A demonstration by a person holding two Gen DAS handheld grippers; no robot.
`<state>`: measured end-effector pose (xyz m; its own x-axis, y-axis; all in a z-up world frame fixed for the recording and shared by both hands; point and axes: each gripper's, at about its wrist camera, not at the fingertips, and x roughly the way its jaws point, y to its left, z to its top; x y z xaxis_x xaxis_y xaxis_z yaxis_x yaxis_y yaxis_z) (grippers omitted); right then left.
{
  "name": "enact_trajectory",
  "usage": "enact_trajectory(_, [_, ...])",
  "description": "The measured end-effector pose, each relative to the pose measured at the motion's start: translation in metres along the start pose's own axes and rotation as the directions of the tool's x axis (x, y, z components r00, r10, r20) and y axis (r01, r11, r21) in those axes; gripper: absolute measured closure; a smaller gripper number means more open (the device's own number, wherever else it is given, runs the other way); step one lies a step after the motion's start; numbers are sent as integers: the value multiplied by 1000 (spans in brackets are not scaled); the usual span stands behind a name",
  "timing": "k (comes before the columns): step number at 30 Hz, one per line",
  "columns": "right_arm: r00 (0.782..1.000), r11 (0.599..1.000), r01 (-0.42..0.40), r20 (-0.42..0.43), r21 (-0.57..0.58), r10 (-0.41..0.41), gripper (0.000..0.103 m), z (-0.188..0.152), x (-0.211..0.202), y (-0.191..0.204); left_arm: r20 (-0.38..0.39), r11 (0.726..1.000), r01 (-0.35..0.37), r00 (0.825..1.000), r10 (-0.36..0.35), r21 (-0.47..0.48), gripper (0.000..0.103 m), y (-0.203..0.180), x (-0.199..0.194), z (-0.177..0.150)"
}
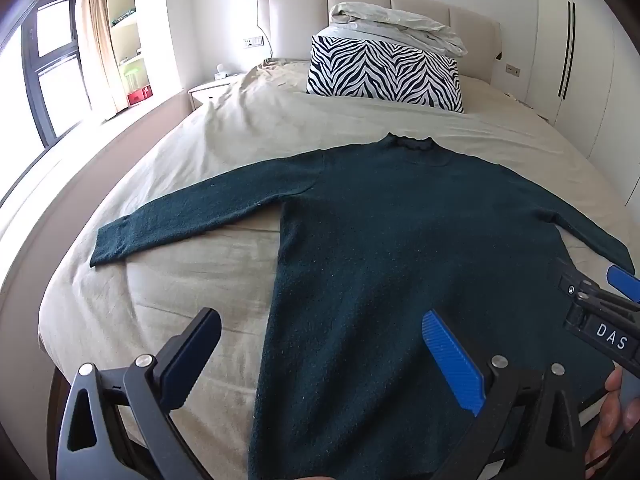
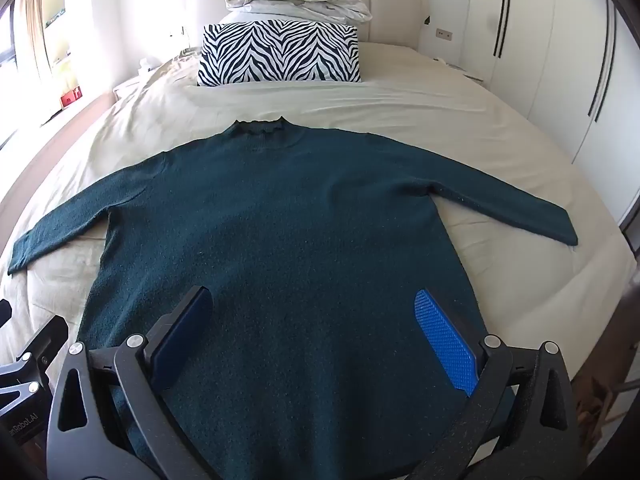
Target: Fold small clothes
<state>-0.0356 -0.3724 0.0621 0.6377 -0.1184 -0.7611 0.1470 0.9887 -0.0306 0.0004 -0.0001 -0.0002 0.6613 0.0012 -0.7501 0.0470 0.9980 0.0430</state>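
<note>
A: Dark teal sweater (image 2: 280, 220), flat on the beige bedsheet (image 2: 400, 100), front side down or up — cannot tell. Collar (image 2: 260, 125) toward twelve o'clock, hem toward six, nearest the cameras.

B: Sleeves?

A: Both spread wide. Left sleeve (image 1: 192, 212) out toward nine o'clock, cuff at about eight in the left wrist view. Right sleeve (image 2: 500, 208) out toward three o'clock in the right wrist view.

B: And the grippers?

A: Left gripper (image 1: 320, 360) spread wide, nothing between the fingers. Dark pad (image 1: 192, 360) over bare sheet just beside the sweater's left edge; blue pad (image 1: 452, 360) over the knit. Touching or hovering — cannot tell.

B: Right one?

A: Right gripper (image 2: 316, 340) also spread wide, holding nothing, both pads over the lower body of the sweater, blue pad (image 2: 444, 340) at about four o'clock near the right side seam. Also visible at three o'clock in the left wrist view, marked "DAS", with a hand (image 1: 612, 412) at four behind it.

B: Further out?

A: Zebra-print pillow (image 2: 280, 54) at twelve o'clock, well apart from the collar. Folded white duvet (image 2: 296, 2) behind it, against the padded headboard (image 2: 396, 4). White wardrobe doors (image 2: 560, 60) at two o'clock. Window with curtain (image 1: 92, 32) at ten o'clock in the left wrist view.
</note>
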Motion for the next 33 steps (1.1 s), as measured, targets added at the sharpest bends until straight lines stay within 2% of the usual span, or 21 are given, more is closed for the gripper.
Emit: enact_trajectory(33, [1000, 999, 7, -10, -34, -8, 0, -4, 0, 6, 3, 1000, -2, 1000, 2, -6, 0, 3, 2, -5])
